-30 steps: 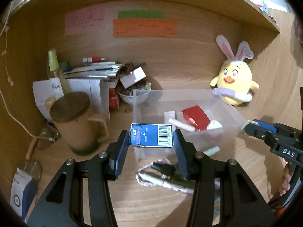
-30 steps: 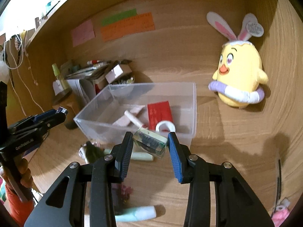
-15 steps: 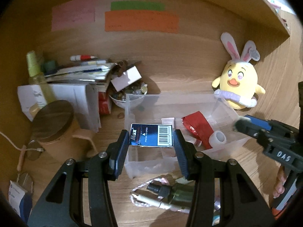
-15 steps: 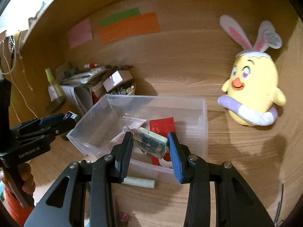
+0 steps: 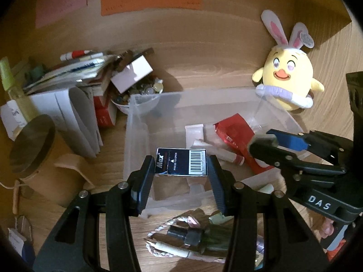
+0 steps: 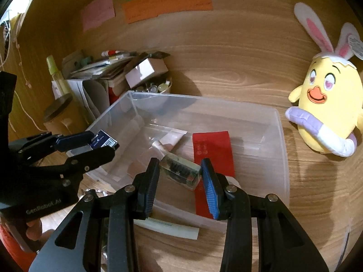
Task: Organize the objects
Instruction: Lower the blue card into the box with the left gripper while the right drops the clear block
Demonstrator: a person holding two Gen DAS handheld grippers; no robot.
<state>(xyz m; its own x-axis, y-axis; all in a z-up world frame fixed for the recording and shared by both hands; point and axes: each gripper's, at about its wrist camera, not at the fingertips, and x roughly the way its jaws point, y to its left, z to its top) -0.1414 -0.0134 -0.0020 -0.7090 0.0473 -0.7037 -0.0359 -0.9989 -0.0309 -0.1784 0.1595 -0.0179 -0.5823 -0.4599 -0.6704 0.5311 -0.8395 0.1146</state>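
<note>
A clear plastic bin (image 5: 158, 104) (image 6: 279, 136) stands on the wooden desk. It holds a red packet (image 5: 236, 133) (image 6: 212, 149), a white tube and a small pouch. My left gripper (image 5: 180, 174) is shut on a dark blue Max staple box (image 5: 181, 162) and holds it over the bin's near left part; it also shows in the right wrist view (image 6: 103, 141). My right gripper (image 6: 180, 172) is shut on a small clear case with dark contents (image 6: 181, 171), held over the bin's near edge.
A yellow bunny-eared plush (image 5: 288, 79) (image 6: 326, 108) sits right of the bin. A lidded mug (image 5: 34, 149), papers and a bowl of small items (image 5: 140, 93) crowd the left. A cable and plug (image 5: 186, 240) and a pale tube (image 6: 168, 226) lie before the bin.
Both grippers have moved forward and over the bin with their objects still held. The right gripper now reaches further across the bin in the left wrist view.
</note>
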